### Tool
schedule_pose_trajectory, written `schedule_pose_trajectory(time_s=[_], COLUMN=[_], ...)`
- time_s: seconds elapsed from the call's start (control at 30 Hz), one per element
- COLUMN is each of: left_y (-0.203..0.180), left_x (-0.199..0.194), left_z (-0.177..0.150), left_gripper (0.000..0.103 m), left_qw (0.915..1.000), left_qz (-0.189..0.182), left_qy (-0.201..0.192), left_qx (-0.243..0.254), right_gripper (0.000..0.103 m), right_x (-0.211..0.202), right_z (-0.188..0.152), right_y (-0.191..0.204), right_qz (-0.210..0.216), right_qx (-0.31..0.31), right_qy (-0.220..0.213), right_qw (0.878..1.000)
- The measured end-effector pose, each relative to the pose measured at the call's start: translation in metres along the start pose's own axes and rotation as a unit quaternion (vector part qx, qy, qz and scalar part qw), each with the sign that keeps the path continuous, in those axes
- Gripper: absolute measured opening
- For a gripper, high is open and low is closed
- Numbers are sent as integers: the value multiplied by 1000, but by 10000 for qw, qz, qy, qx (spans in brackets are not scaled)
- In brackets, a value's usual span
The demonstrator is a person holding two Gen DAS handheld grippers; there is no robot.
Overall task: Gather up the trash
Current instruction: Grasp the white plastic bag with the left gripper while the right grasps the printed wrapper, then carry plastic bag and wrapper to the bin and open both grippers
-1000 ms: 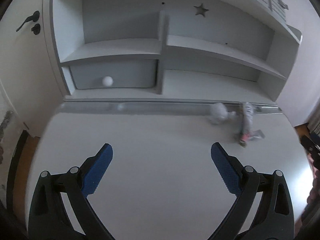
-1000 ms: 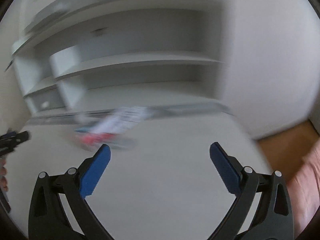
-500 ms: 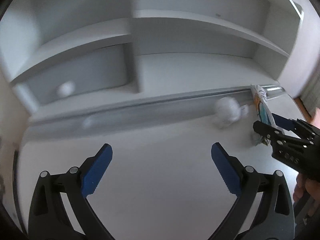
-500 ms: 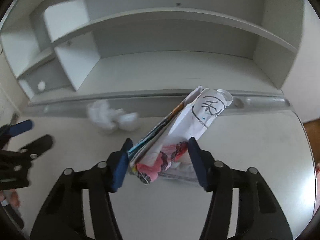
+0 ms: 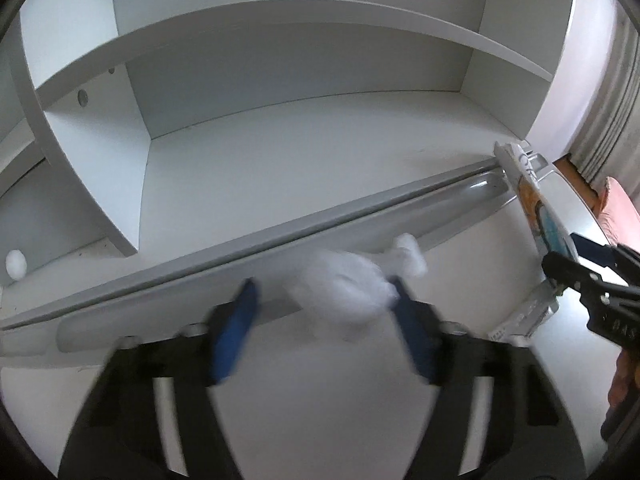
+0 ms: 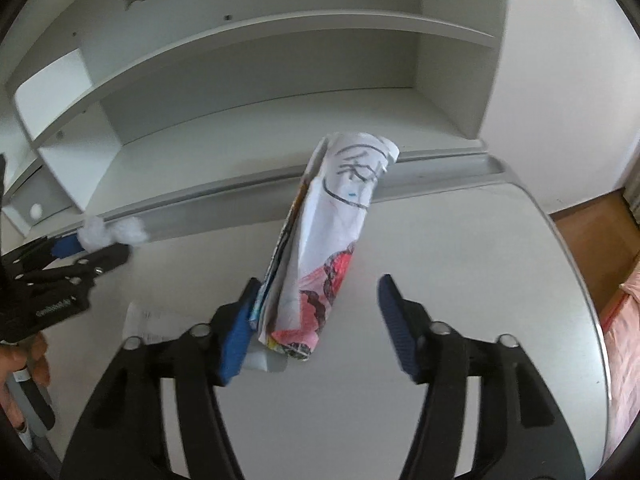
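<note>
Since half a second ago the left hand-held gripper (image 5: 324, 312) has come forward and its blue pads (image 5: 236, 324) have narrowed around the crumpled white tissue (image 5: 340, 284), which then lay ahead of it; the view is blurred, the right pad touches the wad, the left shows a gap, so I cannot tell whether it is clamped. The tissue sits on the white surface (image 5: 320, 420), just in front of the grey ledge (image 5: 280, 248) at the foot of the shelf unit (image 5: 280, 40). The right hand-held gripper (image 6: 316, 320), clenched on the folded drawing paper (image 6: 324, 248) a moment back, now stands released: the paper leans against its left pad (image 6: 236, 340), apart from the right one, its far end reaching ahead over the ledge. A flat clear wrapper (image 6: 148, 324) lies on the surface just left of that pad
</note>
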State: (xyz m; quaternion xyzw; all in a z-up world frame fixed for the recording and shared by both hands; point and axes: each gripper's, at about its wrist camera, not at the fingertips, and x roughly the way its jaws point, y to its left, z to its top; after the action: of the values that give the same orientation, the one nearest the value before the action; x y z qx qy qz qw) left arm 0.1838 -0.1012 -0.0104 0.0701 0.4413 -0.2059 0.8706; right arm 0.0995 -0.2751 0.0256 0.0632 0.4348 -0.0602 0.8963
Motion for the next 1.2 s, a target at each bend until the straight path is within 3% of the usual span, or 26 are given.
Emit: schedule_pose_trajectory(time_s=[0.03,0.1,0.2,0.27,0.3,0.37,0.57,0.93,1.2], left_y=[1,-1,-2,-2,-1,2,-1,-20,-64], left_x=[-1,-3,-6,-9,-10,-10,-18,-66,-126], left_z=[0,-1,-3,-4,-4,-4,-1,-10,-19], left_gripper=[38,37,33,31,31,31,30,30,30], left_qw=[10000,10000,10000,9999,9999,9998,9998,9988,9952], left_qz=[-18,-9,46,55,51,25,-36,-278,-541], left_qy=[-14,-28,-81,-95,-95,-89,-121,-398,-795], left_qx=[-15,-15,-29,-60,-81,-153,-136,-70,198], right_gripper=[74,82,80,64,47,29,13,8,5], right_x=[0,2,11,20,19,15,-2,-37,-111], right_z=[1,6,10,8,7,7,6,-19,-38], right_y=[-2,0,2,3,5,-3,-24,-43,-69], right_qz=[1,29,-88,-76,-139,75,261,584,1025], right_qx=[0,-47,-101,-129,-217,-25,335,430,623], right_qy=[-8,-43,45,150,94,86,-61,-211,-760], right_qw=[10000,10000,9999,9998,9996,9999,9991,9971,9899])
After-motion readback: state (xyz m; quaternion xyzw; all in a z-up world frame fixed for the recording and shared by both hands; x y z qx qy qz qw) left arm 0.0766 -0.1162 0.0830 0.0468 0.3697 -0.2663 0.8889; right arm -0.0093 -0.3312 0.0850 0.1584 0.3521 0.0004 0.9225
